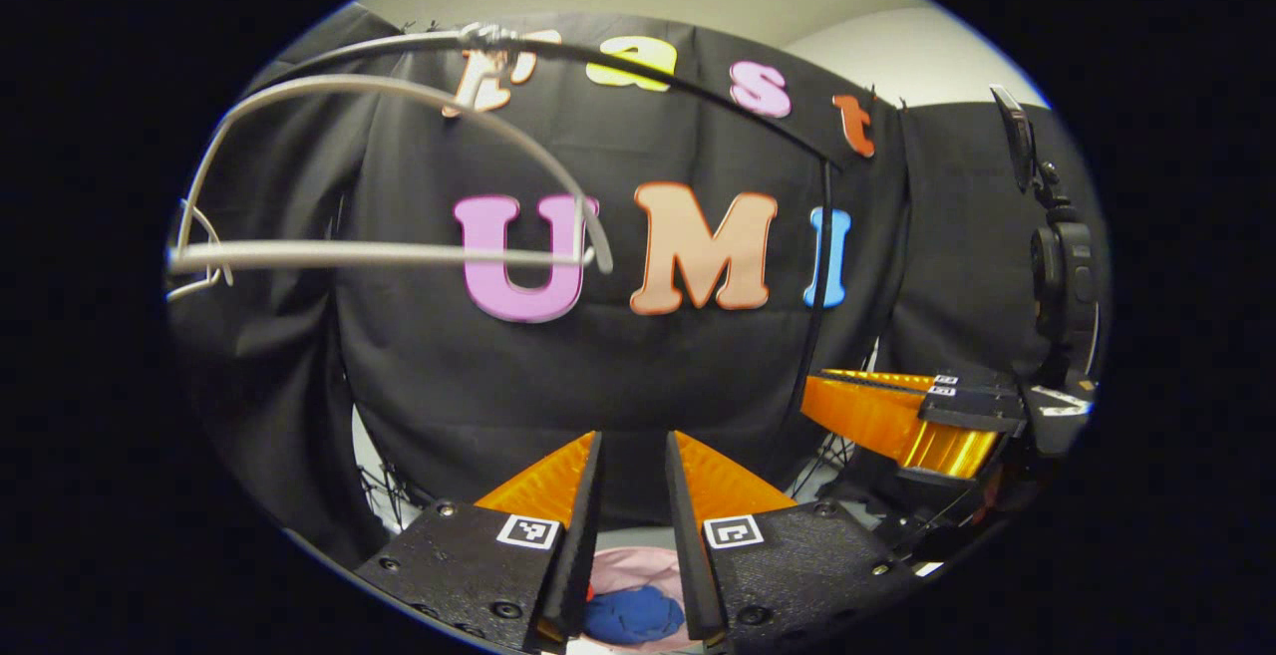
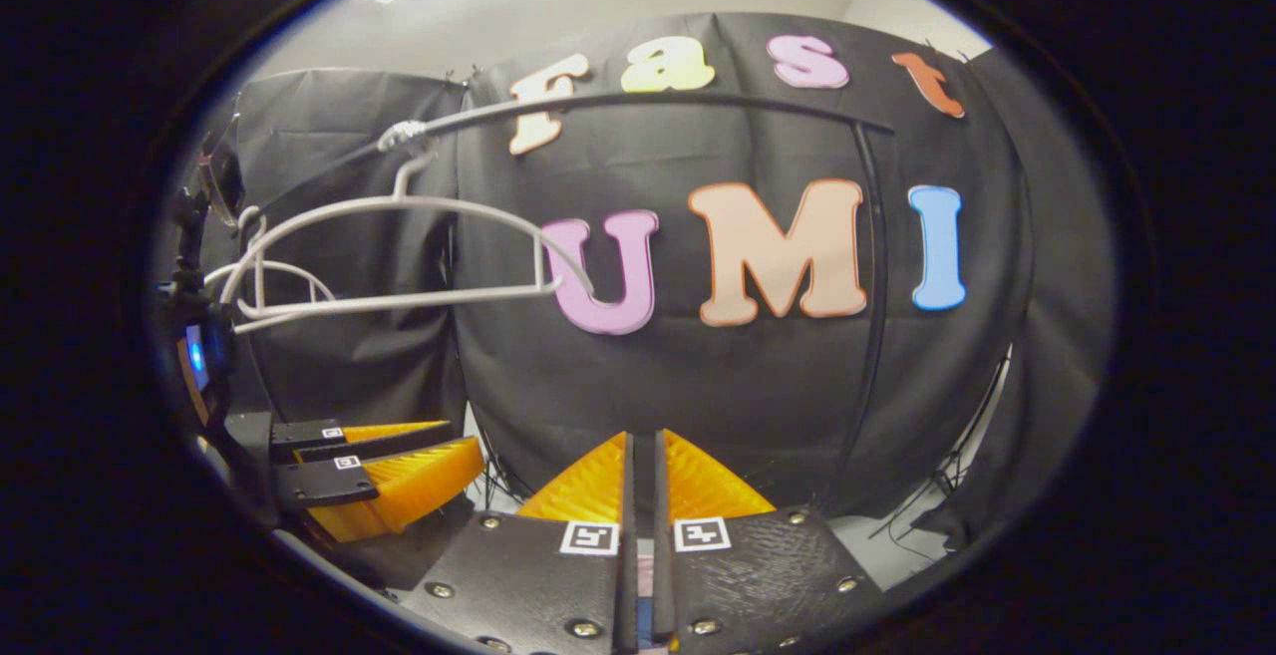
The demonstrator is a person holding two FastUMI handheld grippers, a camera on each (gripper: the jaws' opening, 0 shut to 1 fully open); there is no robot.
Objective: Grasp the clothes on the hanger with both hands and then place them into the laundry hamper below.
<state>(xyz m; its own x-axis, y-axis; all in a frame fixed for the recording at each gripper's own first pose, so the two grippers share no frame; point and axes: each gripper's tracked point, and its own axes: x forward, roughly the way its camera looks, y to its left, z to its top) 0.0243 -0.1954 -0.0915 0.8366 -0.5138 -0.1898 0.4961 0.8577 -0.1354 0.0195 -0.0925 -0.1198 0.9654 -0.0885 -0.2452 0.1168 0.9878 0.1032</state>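
The hanger [image 1: 399,176] hangs bare from the dark rail [image 1: 698,87] in front of the black booth wall, its hook caught on the rail near the rail's upper bend. In the left gripper view the hanger's pale wire loop sits up and to the left of the left hand-held gripper [image 1: 635,456], well above it and apart from it. That gripper's two fingers stand a little apart with a narrow gap between them, and nothing is held in the gap.

Below the hanger, seen through that gap at the bottom of the left gripper view, lie the clothes [image 1: 630,613]: a blue bunched piece resting on a pale pink one. What they lie in cannot be told from here, as the gripper body covers the surroundings.

The right hand-held gripper [image 2: 641,456] points at the booth wall below and to the right of the hanger [image 2: 399,246]. Its fingers are pressed nearly together, with only a thin slit between them, and they pinch nothing. In the left gripper view it shows to the lower right of the hanger [image 1: 897,416], side on, with its fingers lying close together.

In the right gripper view the left hand-held gripper appears below the hanger's left end [image 2: 429,456], its fingers slightly parted.
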